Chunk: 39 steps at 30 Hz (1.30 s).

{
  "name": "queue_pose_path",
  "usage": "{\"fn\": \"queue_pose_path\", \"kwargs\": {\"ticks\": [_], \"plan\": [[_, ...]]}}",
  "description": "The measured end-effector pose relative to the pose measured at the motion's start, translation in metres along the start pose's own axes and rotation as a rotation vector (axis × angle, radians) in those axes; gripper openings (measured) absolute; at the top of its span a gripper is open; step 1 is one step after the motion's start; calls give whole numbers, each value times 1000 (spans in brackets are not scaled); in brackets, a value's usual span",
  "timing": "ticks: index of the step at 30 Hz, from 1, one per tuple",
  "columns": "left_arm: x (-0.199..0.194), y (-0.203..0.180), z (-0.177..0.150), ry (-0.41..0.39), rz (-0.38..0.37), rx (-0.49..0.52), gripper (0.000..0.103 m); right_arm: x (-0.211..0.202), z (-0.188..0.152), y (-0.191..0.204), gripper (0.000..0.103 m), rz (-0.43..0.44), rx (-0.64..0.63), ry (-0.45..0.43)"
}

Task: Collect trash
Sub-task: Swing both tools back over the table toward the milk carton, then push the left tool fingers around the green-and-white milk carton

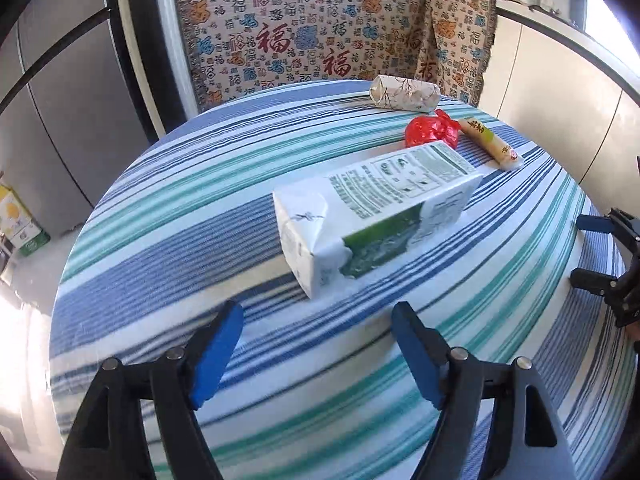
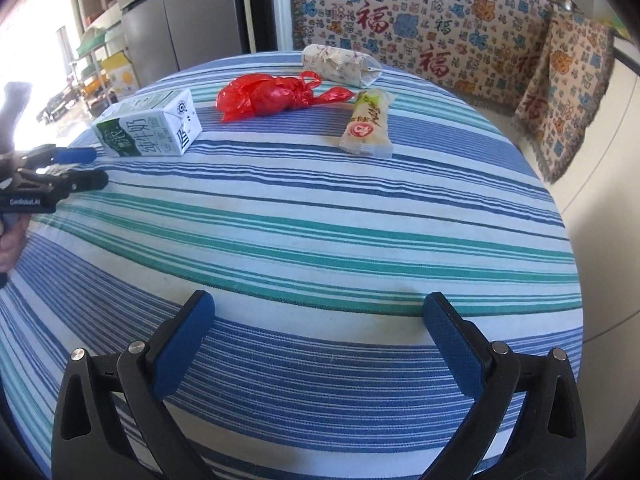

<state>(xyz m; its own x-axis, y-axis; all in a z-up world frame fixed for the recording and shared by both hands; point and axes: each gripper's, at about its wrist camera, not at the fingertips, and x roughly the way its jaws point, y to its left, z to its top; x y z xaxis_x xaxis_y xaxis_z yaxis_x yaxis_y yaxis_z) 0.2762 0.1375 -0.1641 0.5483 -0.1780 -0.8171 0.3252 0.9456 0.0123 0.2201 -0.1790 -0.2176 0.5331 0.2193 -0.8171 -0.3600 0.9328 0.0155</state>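
Observation:
A white and green milk carton [image 1: 376, 208] [image 2: 148, 128] lies on its side on the round striped table [image 1: 160, 240] [image 2: 320, 220]. My left gripper [image 1: 318, 312] [image 2: 98, 167] stands open just short of the carton's near end, nothing between its blue pads. Behind the carton lie a crumpled red plastic bag [image 1: 430, 130] [image 2: 272, 96], a yellow snack wrapper [image 1: 490, 144] [image 2: 368, 124] and a floral paper packet [image 1: 404, 94] [image 2: 340, 64]. My right gripper [image 2: 318, 300] [image 1: 578, 251] is wide open and empty over the table's near part, well short of the wrapper.
A seat draped with a patterned throw [image 1: 300, 32] [image 2: 420, 20] backs the table's far side. A grey fridge [image 1: 60, 120] [image 2: 180, 20] stands to the left and a white counter [image 1: 560, 100] to the right. A hand [image 2: 8, 240] holds the left gripper's handle.

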Motion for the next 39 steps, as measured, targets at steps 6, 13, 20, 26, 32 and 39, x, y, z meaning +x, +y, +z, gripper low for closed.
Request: {"fn": "queue_pose_path", "kwargs": {"ticks": [6,13,20,26,32,39], "plan": [[14,-1,18,-7,-78,71,88,-3,-1,0,103,-4,-1,0],[2,-14,30,-122,-107,132,82,-3,-2,-1,103,-3,-1,-1],[-10,-17,28,-33,-284,1,47,-4,-2,-2,103,-2,-2,-1],[-38,-16,9,31,-377,-213,47,-4,-2,-2,103,-1,-2,-1],[-31,10,-10,55,-244,-327,56,-4,-3,-3,103,-1,-2,-1],[-39,39,-17,-13,-116,-424,66,-4,-3,-3,103,0,-2,-1]]}}
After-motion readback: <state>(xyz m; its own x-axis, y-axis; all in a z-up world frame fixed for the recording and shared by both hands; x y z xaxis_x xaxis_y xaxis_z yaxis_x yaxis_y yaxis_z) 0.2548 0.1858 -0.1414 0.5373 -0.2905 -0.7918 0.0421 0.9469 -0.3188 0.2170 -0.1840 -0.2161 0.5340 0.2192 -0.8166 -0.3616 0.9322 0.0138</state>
